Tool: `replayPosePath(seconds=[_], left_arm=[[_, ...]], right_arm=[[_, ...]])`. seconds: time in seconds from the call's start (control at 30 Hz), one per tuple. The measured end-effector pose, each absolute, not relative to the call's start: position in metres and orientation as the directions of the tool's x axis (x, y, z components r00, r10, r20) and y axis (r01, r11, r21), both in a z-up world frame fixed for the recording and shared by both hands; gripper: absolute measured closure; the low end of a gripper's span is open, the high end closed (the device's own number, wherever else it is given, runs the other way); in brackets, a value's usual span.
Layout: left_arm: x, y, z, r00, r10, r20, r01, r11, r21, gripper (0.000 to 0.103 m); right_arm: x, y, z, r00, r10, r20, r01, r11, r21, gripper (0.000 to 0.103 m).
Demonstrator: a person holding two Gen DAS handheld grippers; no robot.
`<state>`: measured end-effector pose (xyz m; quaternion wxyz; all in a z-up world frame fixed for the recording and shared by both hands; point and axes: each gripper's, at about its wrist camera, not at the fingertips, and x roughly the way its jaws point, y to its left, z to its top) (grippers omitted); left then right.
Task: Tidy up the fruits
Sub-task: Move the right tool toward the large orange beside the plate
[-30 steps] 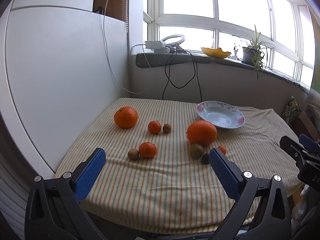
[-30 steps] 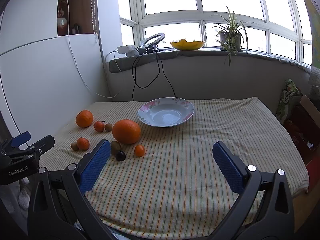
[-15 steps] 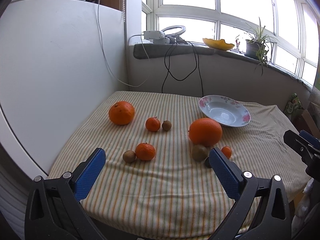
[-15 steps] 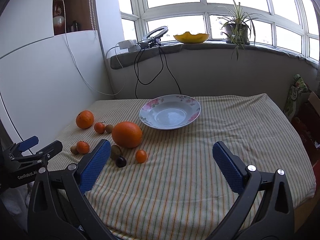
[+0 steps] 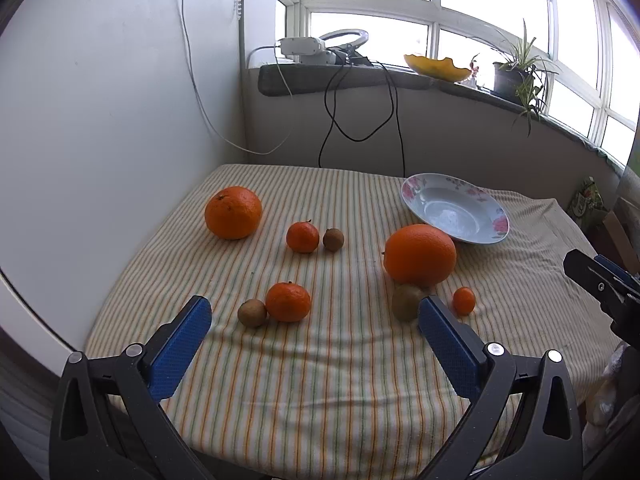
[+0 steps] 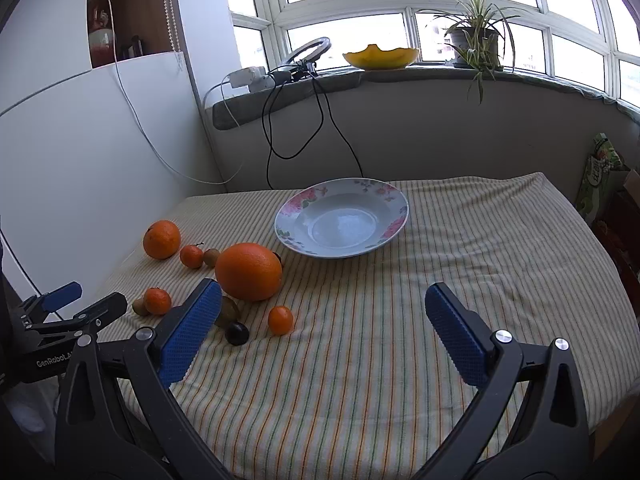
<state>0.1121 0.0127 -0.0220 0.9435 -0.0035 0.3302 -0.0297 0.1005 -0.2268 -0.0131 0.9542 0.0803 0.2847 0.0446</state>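
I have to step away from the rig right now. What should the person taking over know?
Left gripper: open, empty, short of the fruit.
Right gripper: open, empty, above the striped cloth.
Flowered plate: holds nothing.
All fruit lies on the cloth left of the plate: two big oranges, three small ones, brown kiwi-like fruits, one dark fruit.
Done: nothing. Left: presumably every fruit goes to the plate.

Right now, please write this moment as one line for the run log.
left gripper: open, empty | right gripper: open, empty | plate: empty | fruits: all on striped cloth
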Motion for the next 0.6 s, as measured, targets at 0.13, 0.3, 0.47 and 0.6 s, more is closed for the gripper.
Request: replayPosePath(seconds=[0.13, 0.3, 0.47, 0.6], left_arm=[[0.119, 0.016, -0.025, 0.771, -0.062, -0.634, 0.053, 0.998, -0.034, 0.000], [0.125, 0.022, -0.030, 0.771, -0.093, -0.630, 0.067, 0.996, -0.064, 0.000], [0.130, 0.028, -0.035, 0.765, -0.191, -0.615, 0.122, 0.981, -0.153, 0.006], [0.141, 0.024, -0.038, 0.744, -0.221, -0.631, 0.147, 0.975, -0.168, 0.013]], right_arm=[[0.107, -0.221, -0.014, 0.826, 0.136, -0.546, -0.054, 0.985, 0.163, 0.000], [0.118, -0.220, -0.018, 0.812, 0.172, -0.558, -0.071, 0.978, 0.198, 0.000], [0.130, -0.219, -0.025, 0.782, 0.211, -0.587, -0.097, 0.971, 0.218, 0.000], [0.144, -0.219, -0.030, 0.745, 0.252, -0.618, -0.123, 0.962, 0.243, 0.000]])
